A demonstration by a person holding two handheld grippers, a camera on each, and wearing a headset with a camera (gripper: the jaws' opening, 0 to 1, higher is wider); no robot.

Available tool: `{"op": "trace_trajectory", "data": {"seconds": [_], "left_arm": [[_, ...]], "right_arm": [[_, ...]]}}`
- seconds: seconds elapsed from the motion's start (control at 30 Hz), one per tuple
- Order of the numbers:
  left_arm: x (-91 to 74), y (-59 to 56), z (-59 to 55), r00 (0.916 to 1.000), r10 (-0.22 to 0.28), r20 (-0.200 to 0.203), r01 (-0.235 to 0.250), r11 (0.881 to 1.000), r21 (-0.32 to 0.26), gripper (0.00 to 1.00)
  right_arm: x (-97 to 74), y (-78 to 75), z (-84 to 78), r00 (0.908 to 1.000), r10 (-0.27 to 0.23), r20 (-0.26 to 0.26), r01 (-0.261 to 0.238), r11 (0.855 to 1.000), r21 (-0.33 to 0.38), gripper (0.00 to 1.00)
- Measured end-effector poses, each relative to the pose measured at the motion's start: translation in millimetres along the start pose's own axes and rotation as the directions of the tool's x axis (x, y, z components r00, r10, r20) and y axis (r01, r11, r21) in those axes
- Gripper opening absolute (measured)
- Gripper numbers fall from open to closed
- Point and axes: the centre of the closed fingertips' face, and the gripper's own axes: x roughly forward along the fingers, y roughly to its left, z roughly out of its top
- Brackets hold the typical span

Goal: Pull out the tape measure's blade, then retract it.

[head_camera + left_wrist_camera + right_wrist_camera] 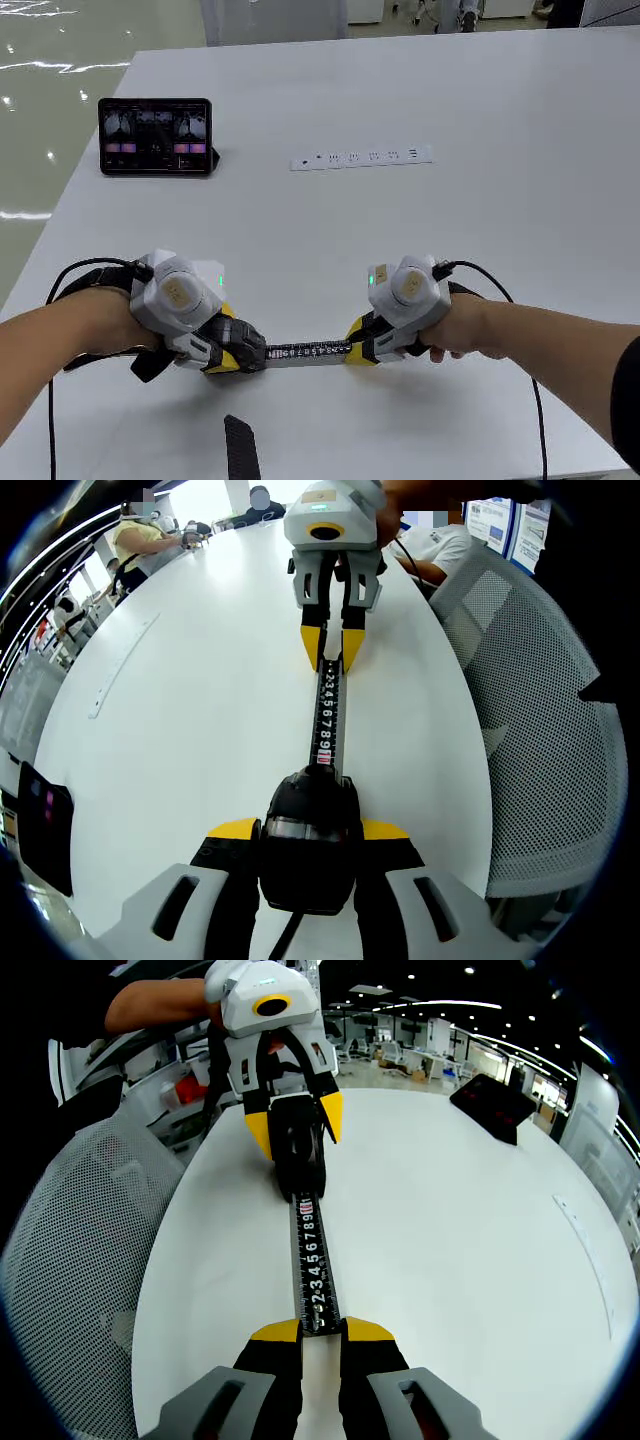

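A black tape measure case [243, 347] sits clamped in my left gripper [222, 345] near the table's front edge. In the left gripper view the case [310, 835] lies between the yellow-tipped fingers [236, 830]. A short length of black numbered blade [308, 351] runs from the case to my right gripper [360, 340], which is shut on the blade's end. The right gripper view has the blade [313, 1275] leading from my right gripper [322, 1334] up to the case [298, 1145]. In the left gripper view the blade [328, 720] reaches the right gripper [332, 648].
A tablet [155, 136] stands at the back left of the white table [400, 230]. A white power strip [362, 158] lies at mid table. A black strap [241, 446] lies by the front edge. Mesh chairs [545, 730] stand beside the table.
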Motion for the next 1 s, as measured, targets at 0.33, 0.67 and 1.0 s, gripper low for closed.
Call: {"op": "trace_trajectory", "data": {"seconds": [0.33, 0.67, 1.0], "left_arm": [[0.5, 0.1, -0.4, 1.0, 0.002, 0.0, -0.002, 1.0, -0.001, 0.31], [1.6, 1.1, -0.9, 1.0, 0.002, 0.002, -0.002, 1.0, -0.003, 0.31], [1.9, 1.5, -1.1, 1.0, 0.005, 0.0, -0.005, 1.0, -0.002, 0.31]], "right_arm": [[-4.8, -0.9, -4.6, 1.0, 0.0, -0.001, 0.0, 1.0, 0.004, 0.09], [-7.6, -2.0, -8.7, 1.0, 0.001, -0.002, -0.001, 1.0, 0.01, 0.09], [-10.2, -2.2, -12.3, 1.0, 0.002, 0.001, -0.002, 1.0, 0.022, 0.09]]}}
